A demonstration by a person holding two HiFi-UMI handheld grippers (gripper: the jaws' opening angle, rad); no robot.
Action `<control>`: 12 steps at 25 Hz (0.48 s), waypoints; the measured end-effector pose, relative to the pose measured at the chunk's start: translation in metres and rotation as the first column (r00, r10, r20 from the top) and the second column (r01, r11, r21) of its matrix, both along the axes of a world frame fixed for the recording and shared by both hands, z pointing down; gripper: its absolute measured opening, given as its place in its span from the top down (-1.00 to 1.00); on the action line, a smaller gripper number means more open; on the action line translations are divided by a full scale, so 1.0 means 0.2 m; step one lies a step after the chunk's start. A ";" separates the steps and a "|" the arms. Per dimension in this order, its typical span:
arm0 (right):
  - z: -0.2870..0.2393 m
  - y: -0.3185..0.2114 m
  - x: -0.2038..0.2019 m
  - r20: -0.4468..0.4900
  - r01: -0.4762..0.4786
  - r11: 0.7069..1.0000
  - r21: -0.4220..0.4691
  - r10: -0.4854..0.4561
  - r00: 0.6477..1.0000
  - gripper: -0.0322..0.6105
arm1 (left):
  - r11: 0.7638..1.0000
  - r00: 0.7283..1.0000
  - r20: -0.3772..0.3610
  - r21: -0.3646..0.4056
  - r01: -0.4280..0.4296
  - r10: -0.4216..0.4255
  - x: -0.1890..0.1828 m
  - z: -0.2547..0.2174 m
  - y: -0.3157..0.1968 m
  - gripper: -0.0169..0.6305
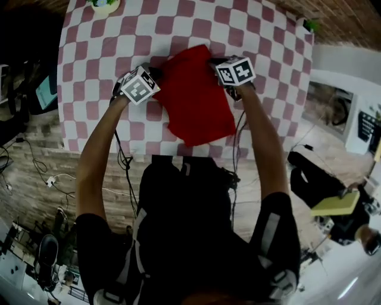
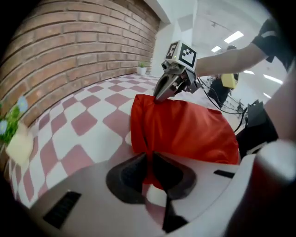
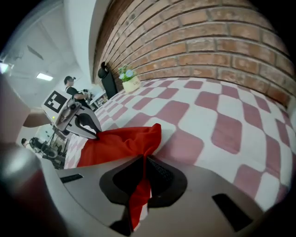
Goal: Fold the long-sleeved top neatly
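Note:
The red long-sleeved top (image 1: 197, 98) lies as a folded packet on the pink-and-white checked table (image 1: 119, 41), near its front edge. My left gripper (image 1: 153, 77) is shut on the top's far left corner; in the left gripper view red cloth (image 2: 185, 127) runs pinched between the pads (image 2: 149, 165). My right gripper (image 1: 219, 64) is shut on the far right corner, and in the right gripper view a strip of the red top (image 3: 122, 141) hangs through the shut jaws (image 3: 143, 166). Each gripper view shows the other gripper (image 2: 159, 95) (image 3: 95, 134) biting the cloth's opposite corner.
A small potted plant (image 1: 105, 5) stands at the table's far edge, also seen as a plant (image 3: 129, 79) by the brick wall (image 3: 208, 32). Another small plant (image 2: 142, 68) sits at a far corner. Cables and gear lie on the floor (image 1: 36, 173) around the table.

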State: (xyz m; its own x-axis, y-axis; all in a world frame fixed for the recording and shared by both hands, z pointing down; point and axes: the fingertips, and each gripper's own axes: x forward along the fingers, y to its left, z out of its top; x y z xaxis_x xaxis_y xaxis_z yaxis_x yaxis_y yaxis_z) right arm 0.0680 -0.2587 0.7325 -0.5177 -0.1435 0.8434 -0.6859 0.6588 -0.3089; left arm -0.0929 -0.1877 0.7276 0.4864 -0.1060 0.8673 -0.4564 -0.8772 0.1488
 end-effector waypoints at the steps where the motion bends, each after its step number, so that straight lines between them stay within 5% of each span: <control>1: 0.00 0.00 0.07 0.010 -0.040 0.999 -0.002 0.040 0.999 0.82 | 0.998 0.999 0.009 0.018 -0.053 0.052 0.06 0.00 -0.05 0.81; 5: -0.01 0.02 0.39 0.053 -0.222 0.975 -0.012 0.222 0.974 0.82 | 0.968 0.970 0.049 0.070 -0.240 0.237 0.33 -0.01 -0.23 0.81; 12: 0.00 0.12 0.78 0.115 -0.433 0.900 -0.049 0.436 0.893 0.82 | 0.894 0.899 0.096 0.103 -0.436 0.427 0.75 -0.02 -0.39 0.81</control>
State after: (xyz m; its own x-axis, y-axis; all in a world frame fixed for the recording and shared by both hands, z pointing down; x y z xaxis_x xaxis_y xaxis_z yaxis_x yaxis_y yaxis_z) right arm 0.2237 -0.2337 0.7323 -0.5054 -0.3598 0.7843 -0.8590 0.2959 -0.4178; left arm 0.0567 -0.2655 0.7233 0.4469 -0.0036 0.8946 -0.0345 -0.9993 0.0132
